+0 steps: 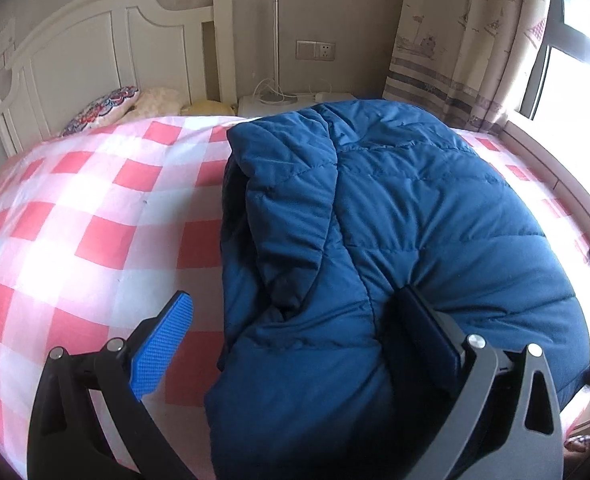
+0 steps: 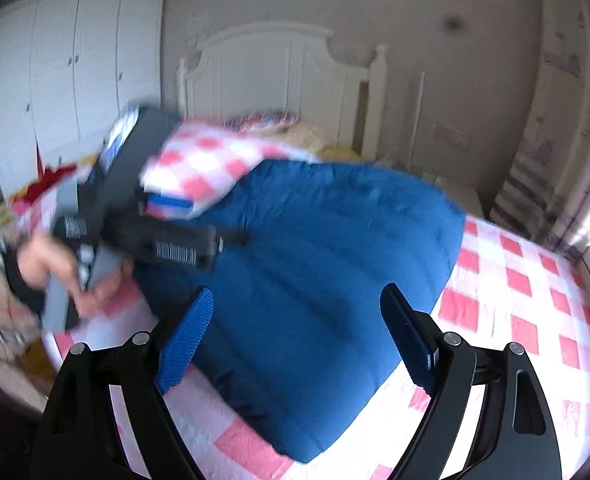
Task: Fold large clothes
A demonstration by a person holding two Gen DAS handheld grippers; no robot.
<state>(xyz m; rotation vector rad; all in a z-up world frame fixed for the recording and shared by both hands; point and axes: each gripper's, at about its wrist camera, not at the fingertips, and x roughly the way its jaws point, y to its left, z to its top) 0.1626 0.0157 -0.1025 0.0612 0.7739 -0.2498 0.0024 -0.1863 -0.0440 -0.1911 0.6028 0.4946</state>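
Jacket (image 1: 395, 220) folded mid-bed; checked sheet (image 1: 75, 220) bare leftward.

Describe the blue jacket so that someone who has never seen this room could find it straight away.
Start at the bed with the pink and white checked cover, under the white headboard. On the side nearer the window lies the jacket, a puffy quilted heap partly folded over itself. It is the only dark blue thing on the bed.

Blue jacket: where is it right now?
The blue jacket lies bunched on the pink-checked bedspread, toward the window side, below the headboard. In the right wrist view it lies just ahead of the open right gripper.
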